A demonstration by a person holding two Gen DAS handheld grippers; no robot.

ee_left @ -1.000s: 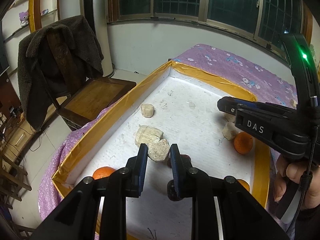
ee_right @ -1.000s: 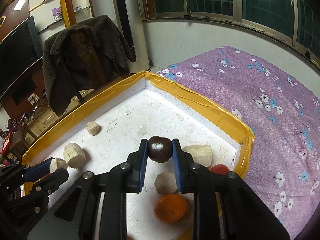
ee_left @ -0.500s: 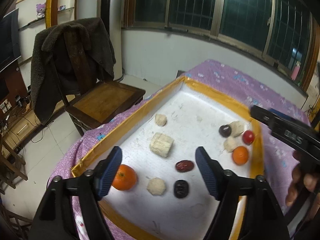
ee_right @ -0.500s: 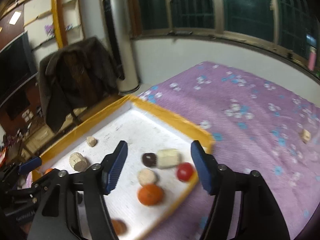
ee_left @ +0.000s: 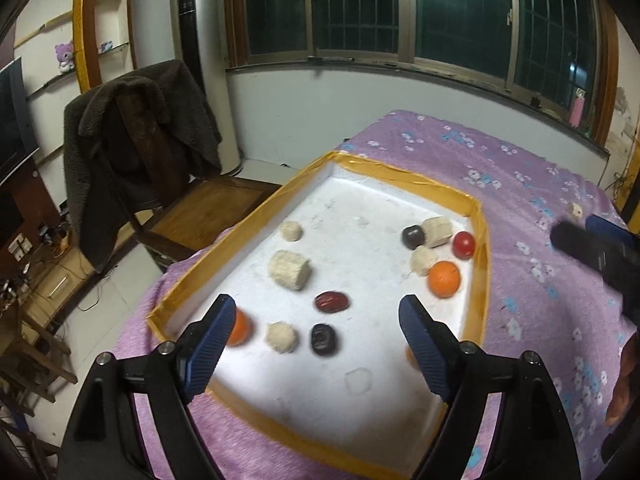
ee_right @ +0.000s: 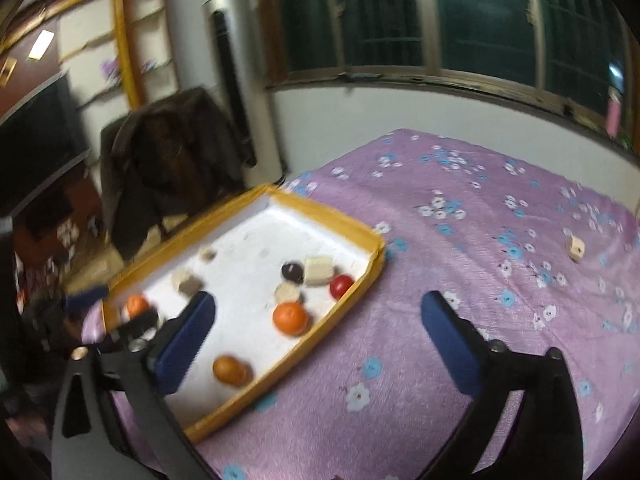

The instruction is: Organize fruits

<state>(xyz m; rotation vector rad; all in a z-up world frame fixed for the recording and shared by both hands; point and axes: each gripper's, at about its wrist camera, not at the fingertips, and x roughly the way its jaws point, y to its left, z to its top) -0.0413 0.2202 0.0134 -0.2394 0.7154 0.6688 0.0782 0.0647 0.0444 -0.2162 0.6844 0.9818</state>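
I see my left hand-held gripper [ee_left: 312, 328] and right hand-held gripper [ee_right: 316, 320] both wide apart and empty above the bed [ee_right: 460, 240], with the fruits [ee_left: 443, 279] lying in the yellow-edged tray [ee_left: 384, 168].

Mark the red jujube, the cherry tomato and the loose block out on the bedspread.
red jujube [ee_left: 331, 302], left wrist view, its middle.
cherry tomato [ee_left: 463, 245], left wrist view, its top.
loose block [ee_right: 575, 248], right wrist view, front face.
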